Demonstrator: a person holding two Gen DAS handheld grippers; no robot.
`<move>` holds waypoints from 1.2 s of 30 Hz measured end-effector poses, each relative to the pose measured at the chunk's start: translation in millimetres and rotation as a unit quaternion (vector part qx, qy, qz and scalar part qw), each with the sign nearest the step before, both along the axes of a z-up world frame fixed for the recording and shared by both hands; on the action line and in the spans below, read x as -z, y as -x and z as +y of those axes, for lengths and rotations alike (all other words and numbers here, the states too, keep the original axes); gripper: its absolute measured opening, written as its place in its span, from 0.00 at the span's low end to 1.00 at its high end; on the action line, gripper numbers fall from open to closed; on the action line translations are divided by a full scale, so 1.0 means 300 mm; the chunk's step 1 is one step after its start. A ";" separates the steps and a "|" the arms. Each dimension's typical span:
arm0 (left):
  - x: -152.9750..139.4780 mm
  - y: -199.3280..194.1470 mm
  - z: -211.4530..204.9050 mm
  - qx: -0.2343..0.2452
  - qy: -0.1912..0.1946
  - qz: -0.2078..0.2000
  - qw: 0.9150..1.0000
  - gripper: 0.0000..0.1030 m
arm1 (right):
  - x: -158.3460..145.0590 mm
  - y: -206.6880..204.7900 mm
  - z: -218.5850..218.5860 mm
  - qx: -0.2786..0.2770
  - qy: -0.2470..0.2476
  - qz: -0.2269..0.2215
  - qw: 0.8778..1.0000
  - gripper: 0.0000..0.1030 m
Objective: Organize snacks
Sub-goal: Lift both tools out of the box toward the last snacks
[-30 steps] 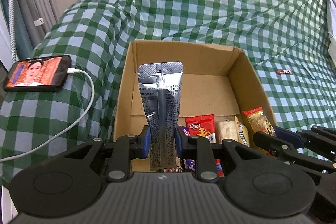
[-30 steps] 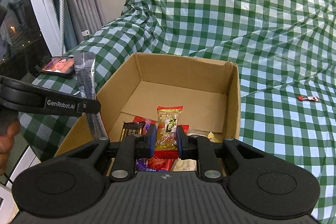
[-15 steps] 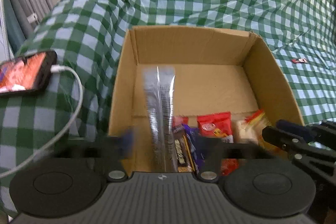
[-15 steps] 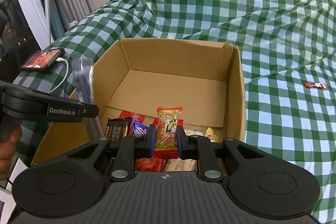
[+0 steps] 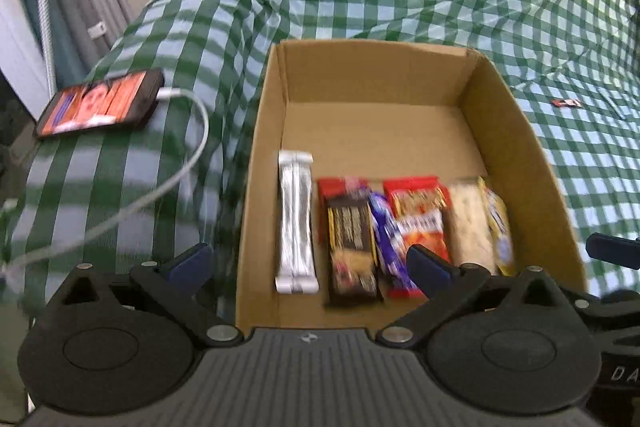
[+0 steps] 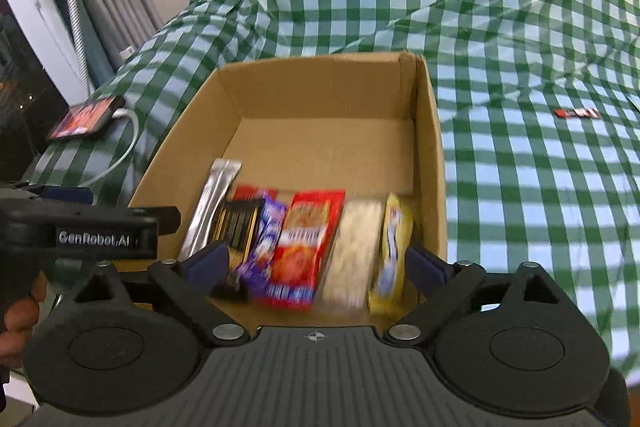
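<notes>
An open cardboard box sits on a green checked cloth. A row of snack packets lies at its near end. A silver foil packet lies at the left of the row. To its right are a dark bar, a red packet, a pale packet and a yellow packet. My left gripper is open and empty above the box's near left edge. My right gripper is open and empty above the row.
A phone with a lit screen and a white cable lies left of the box. A small red wrapper lies on the cloth to the right. Curtains and a pole stand at far left.
My left gripper opened and the silver packet dropped into the box's left side. My right gripper opened and let go of the yellow packet, which now lies at the right of the row.
</notes>
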State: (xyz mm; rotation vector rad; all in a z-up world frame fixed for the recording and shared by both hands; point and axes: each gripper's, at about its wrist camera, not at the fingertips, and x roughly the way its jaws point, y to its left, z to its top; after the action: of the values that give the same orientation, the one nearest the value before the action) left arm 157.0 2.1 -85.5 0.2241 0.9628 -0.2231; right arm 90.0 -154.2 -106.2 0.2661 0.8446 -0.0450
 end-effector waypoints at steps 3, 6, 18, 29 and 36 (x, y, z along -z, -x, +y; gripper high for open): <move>-0.032 0.100 0.016 0.000 -0.001 -0.007 1.000 1.00 | -0.036 0.090 0.032 -0.002 0.008 -0.005 1.000 0.95; -0.063 0.192 0.027 -0.006 0.000 -0.018 1.000 1.00 | -0.073 0.161 0.056 0.001 0.021 -0.017 1.000 0.96; -0.171 0.425 0.039 -0.003 -0.003 -0.072 0.997 1.00 | -0.177 0.397 0.121 -0.009 0.082 -0.067 0.994 0.99; -0.216 0.544 0.038 -0.010 -0.008 -0.096 0.995 1.00 | -0.209 0.513 0.130 -0.003 0.085 -0.079 0.993 0.99; -0.238 0.580 0.044 -0.010 -0.007 -0.104 0.995 1.00 | -0.234 0.554 0.142 -0.004 0.089 -0.094 0.992 0.99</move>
State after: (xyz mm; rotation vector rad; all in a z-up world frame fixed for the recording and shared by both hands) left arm -17.1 15.2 -14.1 0.2451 0.7603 -0.1711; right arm -76.1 -111.7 -36.1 0.0973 0.6489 -0.0864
